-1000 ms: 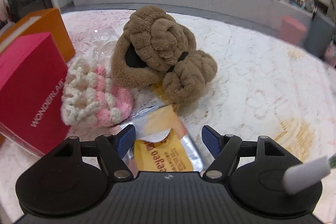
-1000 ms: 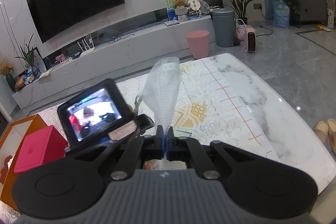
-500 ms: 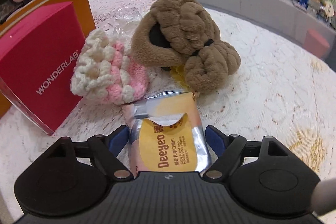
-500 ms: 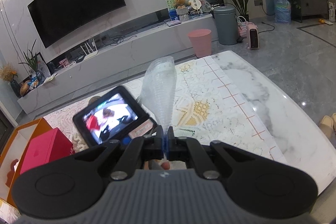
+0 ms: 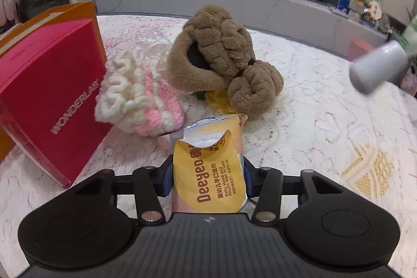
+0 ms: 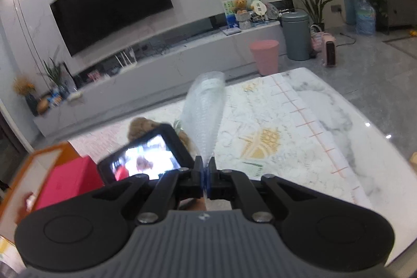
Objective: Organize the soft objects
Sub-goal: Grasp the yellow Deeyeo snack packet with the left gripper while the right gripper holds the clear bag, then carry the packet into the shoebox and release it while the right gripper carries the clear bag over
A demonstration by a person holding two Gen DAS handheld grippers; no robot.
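Observation:
A yellow pack of wet wipes (image 5: 208,168) lies on the lace tablecloth between the fingers of my left gripper (image 5: 207,180). The jaws are closing and the blue pads touch both sides of the pack. Behind it sit a brown plush toy (image 5: 221,61) and a pink-and-cream crochet piece (image 5: 135,100). My right gripper (image 6: 204,175) is shut on a sheet of bubble wrap (image 6: 206,111) that fans upward above the table. The right wrist view also shows the plush toy (image 6: 142,127) behind the left gripper's screen (image 6: 146,158).
A red box (image 5: 49,95) marked WONDERLAB leans against an orange box (image 5: 75,12) at the left. Clear plastic (image 5: 153,48) lies behind the crochet piece. A blurred white tube (image 5: 378,67) hangs at the right. The marble table edge (image 6: 365,121) runs along the right.
My left gripper moved forward over the wipes pack, opened wide around it, then narrowed until the pads met its sides. The right gripper stayed shut on the bubble wrap.

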